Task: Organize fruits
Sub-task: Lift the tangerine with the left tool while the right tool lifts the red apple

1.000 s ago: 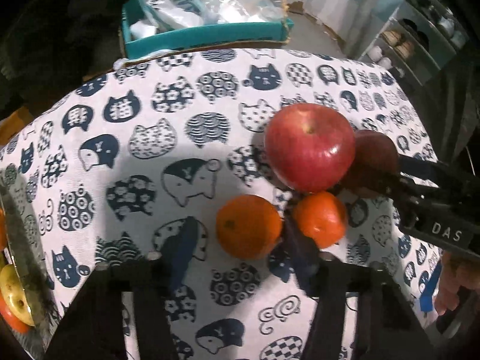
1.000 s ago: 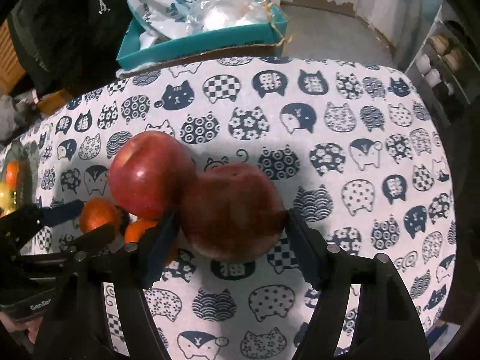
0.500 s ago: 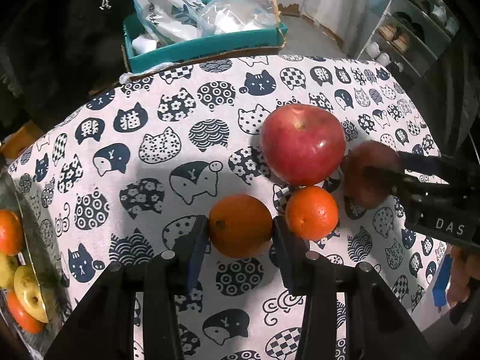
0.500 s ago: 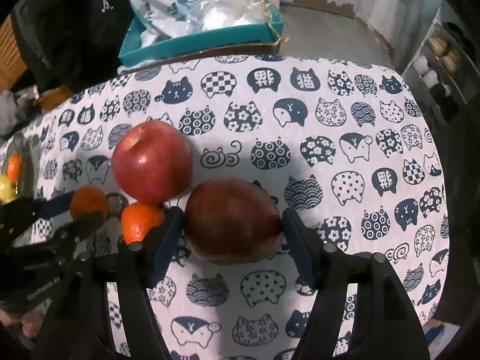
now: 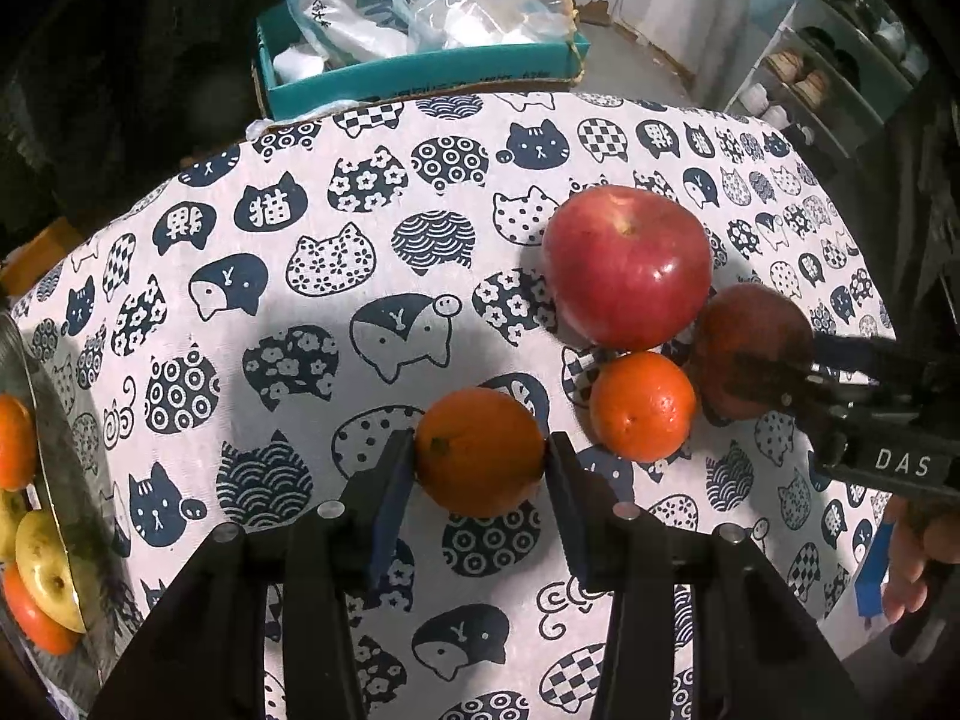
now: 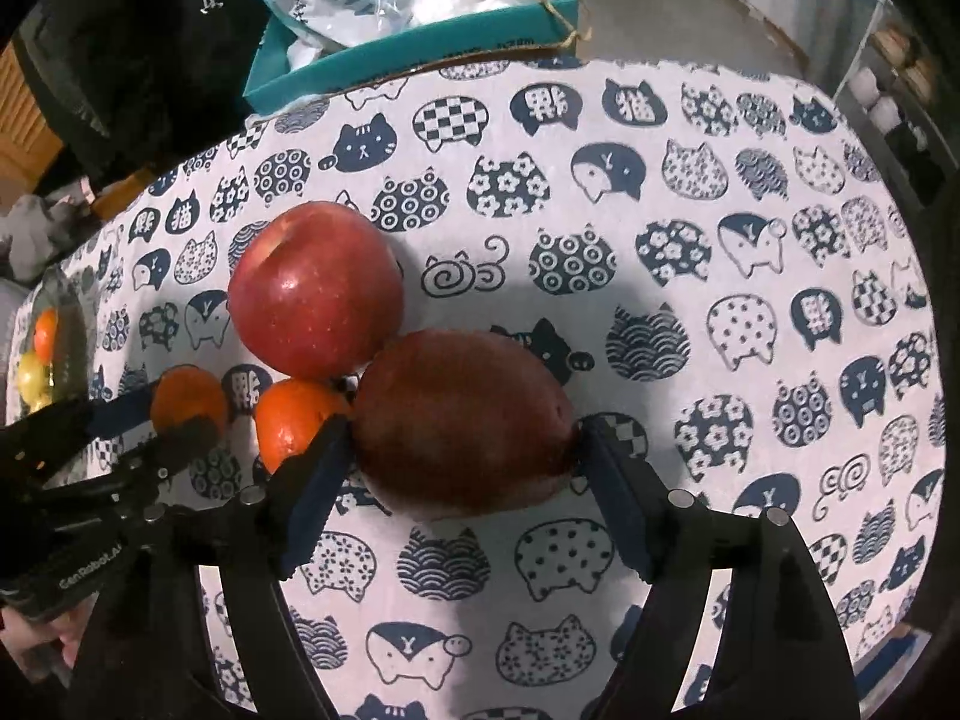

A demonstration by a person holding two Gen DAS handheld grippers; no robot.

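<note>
- Four fruits sit bunched together on the table (image 5: 312,138), which is covered by a white cloth printed with navy cats.
- Left gripper (image 5: 480,456) is clenched on the nearer orange (image 5: 480,451); both blue pads press its sides, and the fruit rests on the cloth.
- A second orange (image 5: 642,405) lies just beside it, touching the bright red apple (image 5: 627,264) behind.
- Right gripper (image 6: 459,426) straddles the dark red apple (image 6: 462,420). Its jaws are opening: the right-hand pad stands just clear of the skin, and whether the left-hand pad touches cannot be told.
- That dark apple lies on the cloth, touching the bright apple and the second orange.
- At the left edge of the left wrist view, a tray (image 5: 57,456) holds more fruit, orange and yellow-green pieces among them.
- Beyond the far table edge stands a teal box (image 5: 420,69) filled with plastic bags (image 5: 480,12).
- Part of a person's hand (image 5: 912,564) shows behind the right gripper's body in the left wrist view.
</note>
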